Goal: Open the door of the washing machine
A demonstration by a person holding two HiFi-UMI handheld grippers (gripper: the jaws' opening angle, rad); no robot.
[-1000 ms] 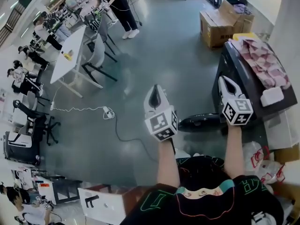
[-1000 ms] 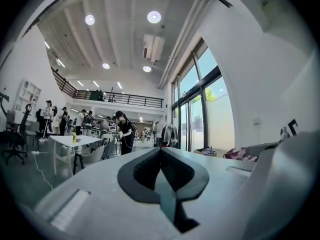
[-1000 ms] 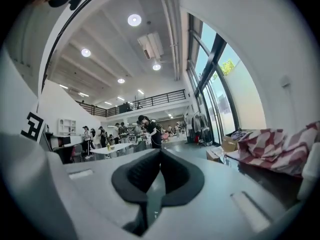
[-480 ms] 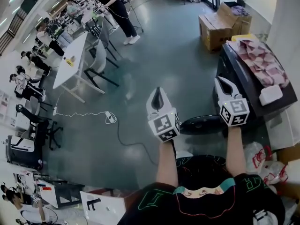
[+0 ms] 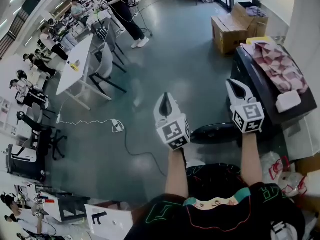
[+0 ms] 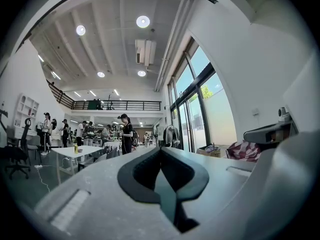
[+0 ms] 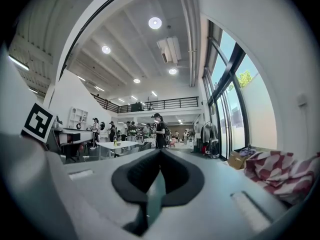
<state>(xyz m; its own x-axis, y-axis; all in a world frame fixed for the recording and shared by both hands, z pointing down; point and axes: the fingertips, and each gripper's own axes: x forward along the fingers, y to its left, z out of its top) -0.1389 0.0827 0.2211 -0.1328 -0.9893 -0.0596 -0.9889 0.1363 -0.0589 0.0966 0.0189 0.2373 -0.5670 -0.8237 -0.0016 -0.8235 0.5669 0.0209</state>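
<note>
The washing machine is a dark box at the right of the head view. A round dark door stands out from its front, low to the left. My left gripper hangs level over the grey floor, well left of the machine. It is shut with nothing in it, as the left gripper view shows. My right gripper hovers by the machine's upper left edge, above the door. It too is shut on nothing. Neither gripper touches the door.
A pink checked cloth and a white box lie on the machine's top. Cardboard boxes stand behind it. A white table with chairs, a floor cable and several people are at the left and back.
Both grippers stay nearly where they were, each rolled slightly. The right one has drifted a little left in the head view. Both remain shut.
</note>
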